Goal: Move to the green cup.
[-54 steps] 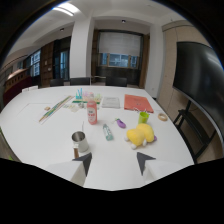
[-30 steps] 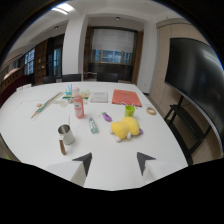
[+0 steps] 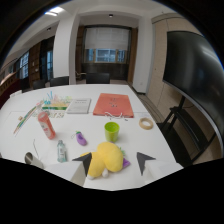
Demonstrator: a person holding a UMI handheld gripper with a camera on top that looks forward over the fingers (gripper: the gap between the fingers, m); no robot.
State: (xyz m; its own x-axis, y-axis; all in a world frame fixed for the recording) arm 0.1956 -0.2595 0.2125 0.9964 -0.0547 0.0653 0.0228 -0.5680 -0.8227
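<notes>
Your gripper (image 3: 113,163) is empty, fingers spread wide apart, nothing touching either tip. You're part way there: the green cup (image 3: 111,131) stands upright on the white table (image 3: 165,145), straight ahead beyond the fingers and roughly centred between them, but not yet between the tips. It sits near the middle of the table, closer to your edge than the far one.

What's left, as I read it: close the remaining gap. The yellow plush toy (image 3: 106,159) lies just ahead of the fingers, directly between you and the cup, so going in low risks shoving it into the cup. Come over it or around.

Other stuff: purple toy (image 3: 80,137) left of the cup, tape roll (image 3: 146,123) to its right, red folder (image 3: 113,105) behind it toward the far edge, red can (image 3: 46,125) and a small clear bottle (image 3: 61,150) further left.

Hard to tell:
- Finger bodies are cut off; only the dark tips show.
- The plush hides part of the near table edge and what's beside the left tip.
- Can't see inside the cup.
- A metal cup (image 3: 31,159) at the near left edge is half cut off.
</notes>
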